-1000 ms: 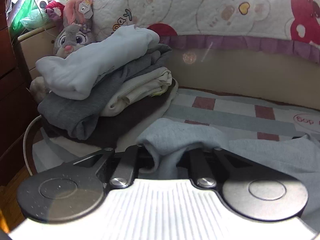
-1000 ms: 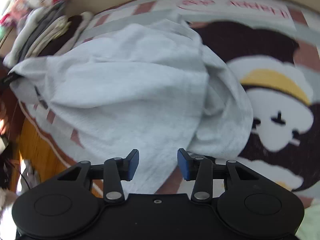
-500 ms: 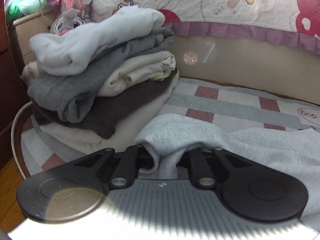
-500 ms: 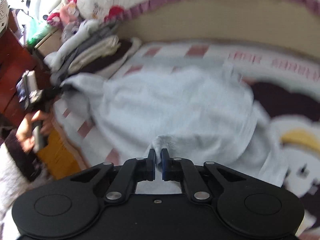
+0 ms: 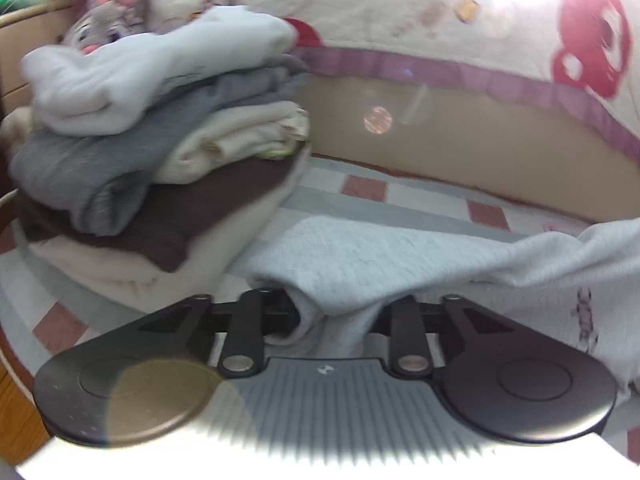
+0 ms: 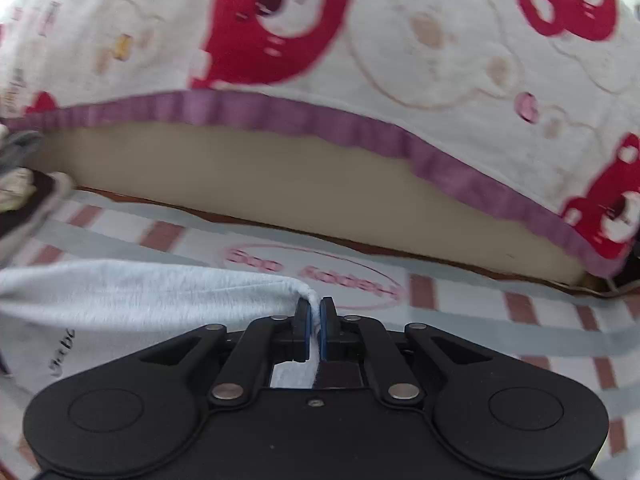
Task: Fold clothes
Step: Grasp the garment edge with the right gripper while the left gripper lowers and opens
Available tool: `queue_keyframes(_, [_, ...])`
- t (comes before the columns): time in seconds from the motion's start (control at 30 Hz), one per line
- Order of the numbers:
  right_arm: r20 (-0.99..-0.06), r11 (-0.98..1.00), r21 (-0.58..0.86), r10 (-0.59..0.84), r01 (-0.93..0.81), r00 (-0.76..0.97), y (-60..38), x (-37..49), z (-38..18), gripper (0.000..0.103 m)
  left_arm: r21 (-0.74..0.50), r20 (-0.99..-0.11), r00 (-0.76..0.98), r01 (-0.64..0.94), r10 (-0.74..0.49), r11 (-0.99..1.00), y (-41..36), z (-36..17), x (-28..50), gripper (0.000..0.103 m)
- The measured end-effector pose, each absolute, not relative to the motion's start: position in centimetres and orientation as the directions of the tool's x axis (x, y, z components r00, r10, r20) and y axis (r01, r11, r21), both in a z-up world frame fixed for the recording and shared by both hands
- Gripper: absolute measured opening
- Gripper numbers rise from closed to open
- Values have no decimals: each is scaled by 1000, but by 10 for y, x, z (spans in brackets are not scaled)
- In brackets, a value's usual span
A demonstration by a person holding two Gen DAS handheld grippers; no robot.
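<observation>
Garment [image 5: 360, 256] folds hide left tongs' [image 5: 334, 312] tips.

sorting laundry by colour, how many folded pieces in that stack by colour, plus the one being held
white: 1
grey: 1
cream: 2
dark brown: 1
light grey garment held by both grippers: 1
total: 6

A bed [image 6: 500, 312] fills the scene, covered with a sheet [image 5: 384, 196] checked in white, grey and dull red, with pink lettering printed on it. Behind it runs a tan headboard [image 6: 256, 176]. A white quilt [image 6: 440, 60] with red bears and a purple frill hangs over the headboard's top. Strong light washes out the quilt's upper part. Wooden floor [image 5: 12, 412] shows beside the bed at lower left.
</observation>
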State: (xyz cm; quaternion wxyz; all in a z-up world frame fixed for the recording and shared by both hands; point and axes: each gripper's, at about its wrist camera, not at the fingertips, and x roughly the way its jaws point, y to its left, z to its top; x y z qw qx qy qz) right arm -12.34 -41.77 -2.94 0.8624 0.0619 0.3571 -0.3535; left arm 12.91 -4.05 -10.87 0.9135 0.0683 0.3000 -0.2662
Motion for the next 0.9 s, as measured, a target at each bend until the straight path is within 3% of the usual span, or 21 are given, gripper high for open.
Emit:
queue_keyframes(0.13, [-637, 720, -164, -599, 674, 485, -424, -129, -21, 5, 13, -598, 661, 573, -453, 820, -50, -110, 120, 42])
queue_keyframes(0.17, [-638, 725, -155, -592, 672, 492, -424, -133, -18, 5, 23, -596, 666, 573, -449, 819, -51, -109, 117, 34])
queue_keyframes(0.23, [-642, 736, -138, -576, 663, 506, -423, -142, -12, 5, 36, -616, 642, 602, -457, 798, -52, -106, 115, 9])
queue_keyframes(0.33, [-681, 746, -161, -558, 646, 475, -408, -160, -21, 5, 142, -681, 584, 698, -442, 702, -60, -92, 100, 9])
queue_keyframes(0.43, [-729, 766, -201, -534, 611, 428, -403, -175, -41, 5, -24, -674, 420, 810, -608, 586, -46, -77, 95, 11])
queue_keyframes(0.5, [-747, 754, -195, -528, 627, 403, -412, -180, -55, 5, -112, -681, 364, 805, -635, 582, -37, -81, 104, 14])
queue_keyframes(0.63, [-758, 721, -108, -505, 685, 412, -428, -181, -62, 5, -273, -684, 332, 710, -649, 650, -25, -102, 141, 14])
queue_keyframes(0.77, [-747, 717, -171, -541, 676, 386, -434, -157, -67, 5, -567, -598, 165, 605, -784, 559, -6, -119, 173, 18])
queue_keyframes(0.9, [-757, 754, -228, -535, 616, 374, -459, -121, -92, 4, -405, -722, 213, 641, -659, 651, -18, -126, 161, 30])
